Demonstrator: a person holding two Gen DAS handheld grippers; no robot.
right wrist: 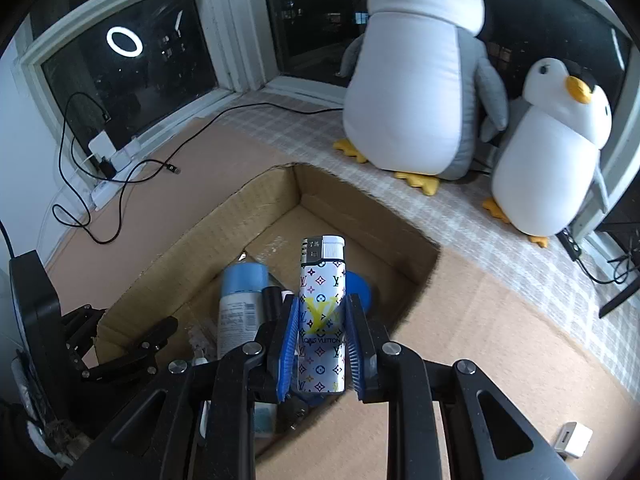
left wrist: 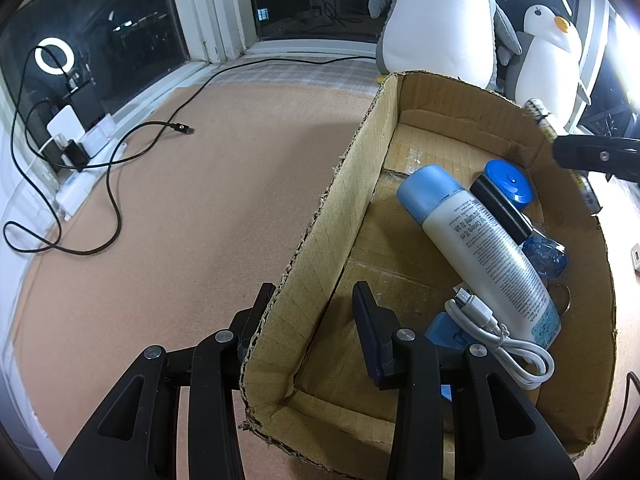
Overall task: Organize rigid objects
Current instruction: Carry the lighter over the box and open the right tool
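An open cardboard box (left wrist: 360, 152) lies on the tan mat. Inside lie a white spray bottle with a blue cap (left wrist: 480, 248), a blue round lid (left wrist: 510, 182), a black bar (left wrist: 500, 208) and a coiled white USB cable (left wrist: 504, 332). My left gripper (left wrist: 312, 304) is shut on the box's left wall, one finger outside and one inside. My right gripper (right wrist: 322, 304) is shut on a white monogram-patterned lighter (right wrist: 322, 280), held upright above the box (right wrist: 360, 216) and over the bottle (right wrist: 240, 300). The lighter (left wrist: 542, 118) also shows over the box's far right corner.
Two penguin plush toys (right wrist: 416, 80) (right wrist: 552, 152) sit on the checked cloth behind the box. A black cable (left wrist: 160, 126) runs across the mat to a power strip with chargers (left wrist: 76, 148) by the window. A small white adapter (right wrist: 570, 440) lies at the right.
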